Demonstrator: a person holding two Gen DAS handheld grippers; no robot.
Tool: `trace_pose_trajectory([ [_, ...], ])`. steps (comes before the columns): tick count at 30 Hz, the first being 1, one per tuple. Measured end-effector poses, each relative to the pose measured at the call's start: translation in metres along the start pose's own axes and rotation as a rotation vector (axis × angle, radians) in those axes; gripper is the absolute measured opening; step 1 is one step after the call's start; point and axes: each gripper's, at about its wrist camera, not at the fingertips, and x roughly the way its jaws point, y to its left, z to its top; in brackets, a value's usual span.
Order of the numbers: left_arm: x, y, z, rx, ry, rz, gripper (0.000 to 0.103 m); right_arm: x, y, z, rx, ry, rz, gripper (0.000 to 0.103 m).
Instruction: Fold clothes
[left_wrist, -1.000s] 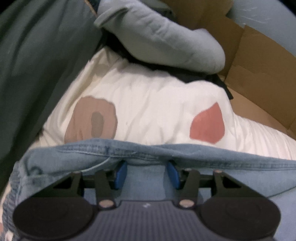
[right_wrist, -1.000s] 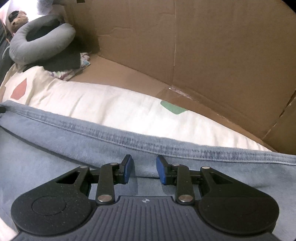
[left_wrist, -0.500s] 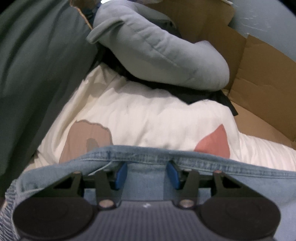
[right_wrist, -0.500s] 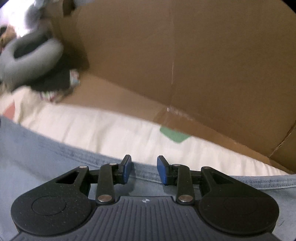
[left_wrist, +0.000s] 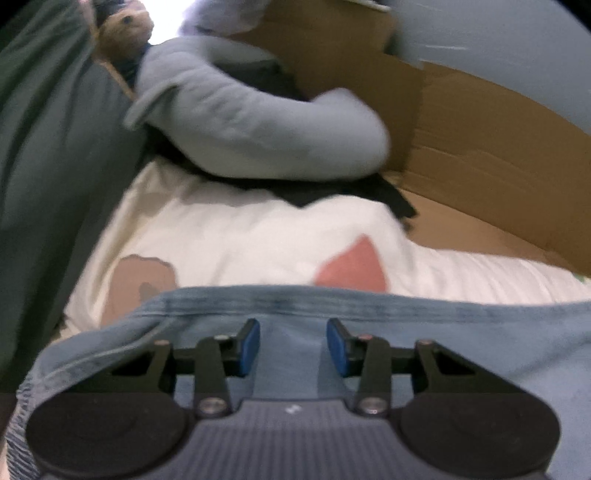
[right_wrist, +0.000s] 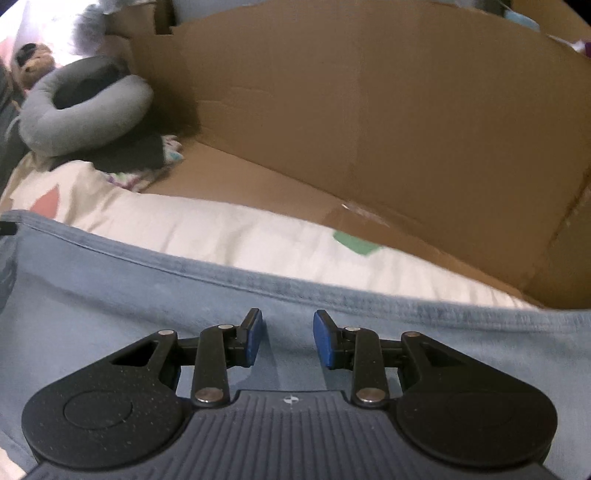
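Observation:
A light blue denim garment (left_wrist: 443, 332) lies spread over white bedding (left_wrist: 240, 236) printed with brown and red patches. My left gripper (left_wrist: 293, 347) hovers over the denim just behind its stitched hem. Its jaws are closing, the blue pads (left_wrist: 248, 347) stand apart, and flat denim shows in the gap without being pinched. In the right wrist view the same denim (right_wrist: 110, 288) fills the foreground. My right gripper (right_wrist: 288, 338) is open above it, a little short of the hem, with only flat cloth under its pads.
A grey U-shaped neck pillow (left_wrist: 258, 122) rests on a dark garment (left_wrist: 332, 192) beyond the bedding. Brown cardboard walls (right_wrist: 369, 129) rise behind and to the right. Dark green cloth (left_wrist: 44, 147) hangs at the left. A plush toy (right_wrist: 31, 61) sits far back.
The denim hem that lay over the left pads' tips now lies beyond them, and those pads stand closer together. The left view has swung up, showing the plush toy. Right jaws look unchanged.

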Motion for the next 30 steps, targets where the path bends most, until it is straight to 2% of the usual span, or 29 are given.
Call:
trace_pose_trajectory([
  [3, 0.009, -0.012, -0.006, 0.028, 0.020, 0.001, 0.042, 0.005, -0.007, -0.005, 0.037, 0.033, -0.075, 0.037],
  [6, 0.021, -0.018, -0.011, 0.046, 0.036, 0.020, 0.044, 0.014, -0.012, -0.008, 0.062, 0.050, -0.075, 0.037],
  [11, 0.032, -0.023, -0.004, 0.057, 0.002, 0.053, 0.057, 0.026, -0.017, -0.003, 0.072, 0.023, -0.072, 0.037],
  [16, 0.044, -0.031, 0.005, 0.071, 0.012, 0.075, 0.069, 0.042, -0.026, 0.012, 0.105, 0.011, -0.064, 0.038],
  [20, 0.042, -0.034, 0.005, 0.068, 0.010, 0.087, 0.069, 0.047, -0.027, 0.021, 0.101, 0.014, -0.064, 0.038],
  [23, 0.034, -0.035, 0.007, 0.059, -0.007, 0.087, 0.062, 0.039, -0.035, 0.023, 0.119, -0.004, -0.037, 0.037],
  [25, 0.024, -0.038, 0.005, 0.068, -0.023, 0.058, 0.056, 0.027, -0.041, 0.023, 0.126, -0.017, -0.065, 0.038],
  [30, 0.009, -0.060, -0.003, 0.138, -0.027, 0.017, 0.056, -0.001, -0.056, 0.014, 0.087, -0.040, -0.096, 0.038],
])
